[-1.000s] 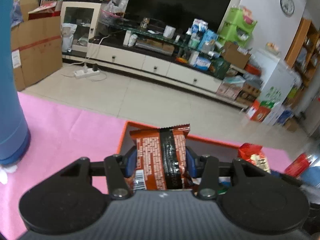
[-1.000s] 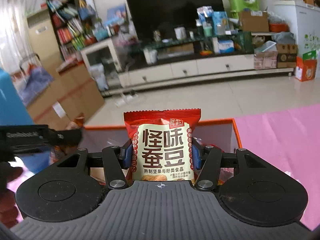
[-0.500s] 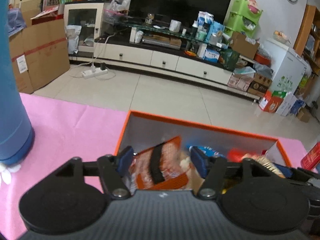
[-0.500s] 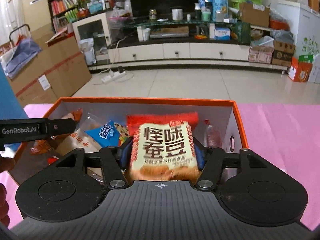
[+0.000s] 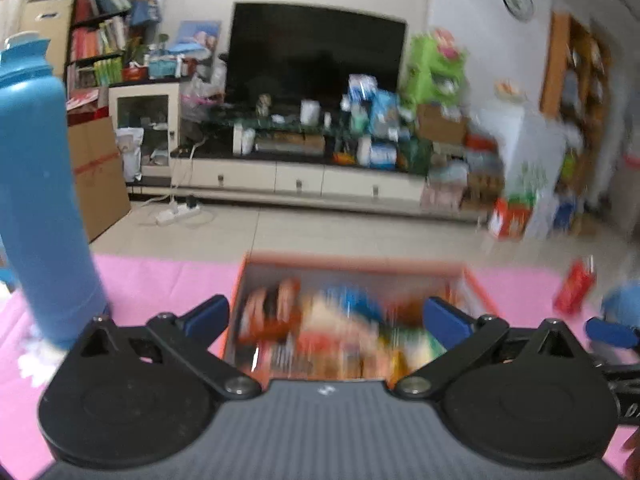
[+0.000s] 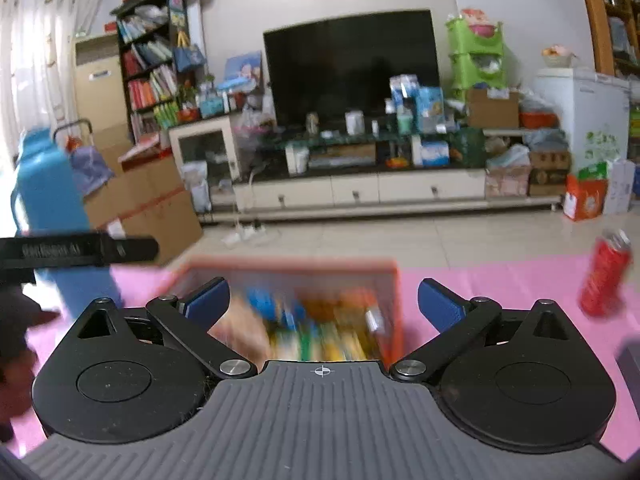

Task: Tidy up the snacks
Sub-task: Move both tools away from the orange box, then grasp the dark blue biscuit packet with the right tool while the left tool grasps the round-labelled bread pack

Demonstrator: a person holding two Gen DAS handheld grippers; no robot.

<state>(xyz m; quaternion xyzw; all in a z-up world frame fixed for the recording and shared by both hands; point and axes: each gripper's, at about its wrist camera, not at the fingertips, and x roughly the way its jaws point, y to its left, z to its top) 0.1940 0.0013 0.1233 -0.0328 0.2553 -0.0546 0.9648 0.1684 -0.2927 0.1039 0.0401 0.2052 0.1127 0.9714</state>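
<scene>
An orange box (image 5: 478,286) (image 6: 394,308) full of blurred snack packets sits on the pink table cover. My left gripper (image 5: 326,314) hangs over the box's near side, its jaws opening wide, nothing between the blue pads. A brown packet (image 5: 270,314) lies in the box at the left. My right gripper (image 6: 324,300) is likewise above the box with jaws opening wide and nothing between its pads. Part of the left gripper (image 6: 80,250) shows as a black bar at the left of the right wrist view.
A tall blue bottle (image 5: 38,208) (image 6: 48,200) stands left of the box. A red can (image 6: 606,278) (image 5: 574,288) stands on the pink cover to the right. Beyond the table edge lie a tiled floor and a TV cabinet (image 6: 360,192).
Both grippers let go of their packets, which dropped into the box. Both jaws spread wide and both grippers pulled back and rose, so the box looks smaller and farther.
</scene>
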